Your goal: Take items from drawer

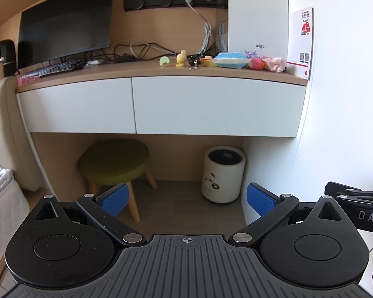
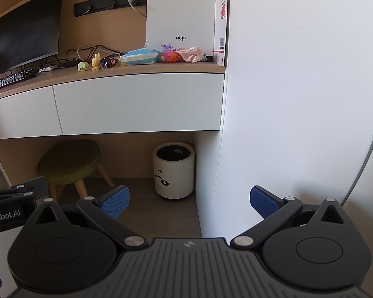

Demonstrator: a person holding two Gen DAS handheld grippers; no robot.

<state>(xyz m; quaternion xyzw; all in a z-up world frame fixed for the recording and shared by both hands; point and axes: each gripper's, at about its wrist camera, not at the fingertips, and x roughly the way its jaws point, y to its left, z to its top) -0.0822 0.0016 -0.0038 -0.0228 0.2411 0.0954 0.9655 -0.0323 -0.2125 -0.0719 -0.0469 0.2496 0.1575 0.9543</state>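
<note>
Both the left gripper (image 1: pixel 187 200) and right gripper (image 2: pixel 189 200) are held with jaws wide and empty, well apart from the shut right drawer (image 1: pixel 218 105). Small toys (image 1: pixel 181 58) are seen on the tabletop (image 1: pixel 112 73), possibly already removed. No handle is visible, so the front's lower edge would probably be hooked next.
</note>
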